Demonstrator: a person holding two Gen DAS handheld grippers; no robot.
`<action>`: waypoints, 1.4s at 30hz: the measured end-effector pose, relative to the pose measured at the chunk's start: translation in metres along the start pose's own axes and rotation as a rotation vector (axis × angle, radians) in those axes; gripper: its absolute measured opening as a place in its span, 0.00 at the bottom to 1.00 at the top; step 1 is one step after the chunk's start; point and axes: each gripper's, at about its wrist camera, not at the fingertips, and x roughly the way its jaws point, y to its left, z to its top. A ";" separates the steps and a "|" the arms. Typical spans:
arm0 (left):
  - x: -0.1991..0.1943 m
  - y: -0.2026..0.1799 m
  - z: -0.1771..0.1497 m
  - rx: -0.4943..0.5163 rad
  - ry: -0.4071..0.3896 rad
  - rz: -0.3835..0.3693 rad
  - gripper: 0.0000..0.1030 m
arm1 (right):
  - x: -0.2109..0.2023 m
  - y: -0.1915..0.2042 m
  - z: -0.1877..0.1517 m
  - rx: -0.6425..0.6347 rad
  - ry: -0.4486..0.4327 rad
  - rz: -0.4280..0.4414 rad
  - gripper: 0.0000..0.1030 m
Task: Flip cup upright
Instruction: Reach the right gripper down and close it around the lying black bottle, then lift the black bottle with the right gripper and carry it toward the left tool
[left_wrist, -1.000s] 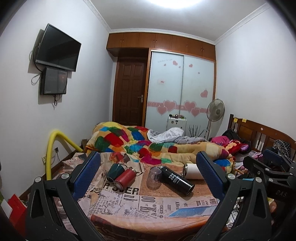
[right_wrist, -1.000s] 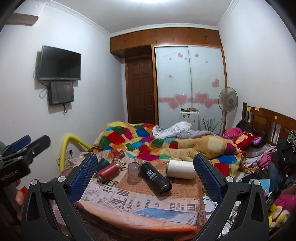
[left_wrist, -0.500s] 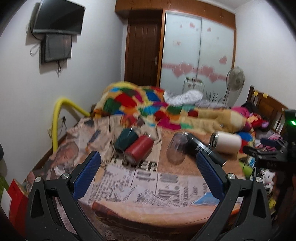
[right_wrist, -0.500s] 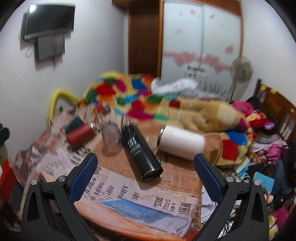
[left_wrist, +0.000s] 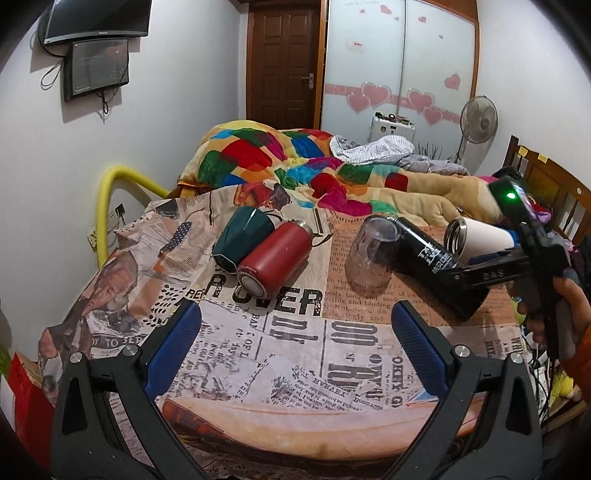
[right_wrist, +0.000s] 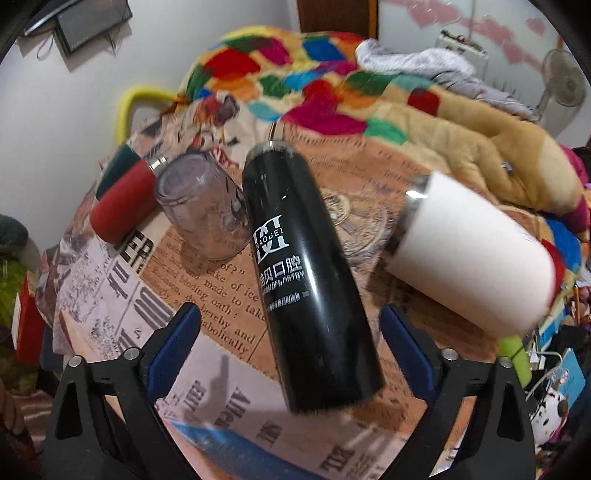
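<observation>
Nearby, black flask lying on its side between wide-open, empty right gripper fingers; left gripper likewise spread, holding nothing.

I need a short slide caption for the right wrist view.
Open right gripper approaches a black bottle lying on the newspaper-print table.

Right wrist view is motion-blurred throughout. Black flask base end smeared; small print under its logo unreadable. White tumbler edges soft. Green cup mostly hidden behind red flask. In left wrist view, the right tool covers part of the black flask; whether they touch is unclear.
</observation>
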 end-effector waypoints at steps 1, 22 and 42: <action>0.002 0.000 -0.001 0.001 0.004 0.000 1.00 | 0.007 0.000 0.003 -0.011 0.021 -0.003 0.88; 0.001 0.005 0.002 -0.019 -0.009 0.014 1.00 | 0.035 0.003 0.015 -0.015 0.114 -0.031 0.60; -0.058 0.015 0.012 -0.061 -0.120 0.003 1.00 | -0.091 0.050 0.009 -0.089 -0.133 -0.051 0.60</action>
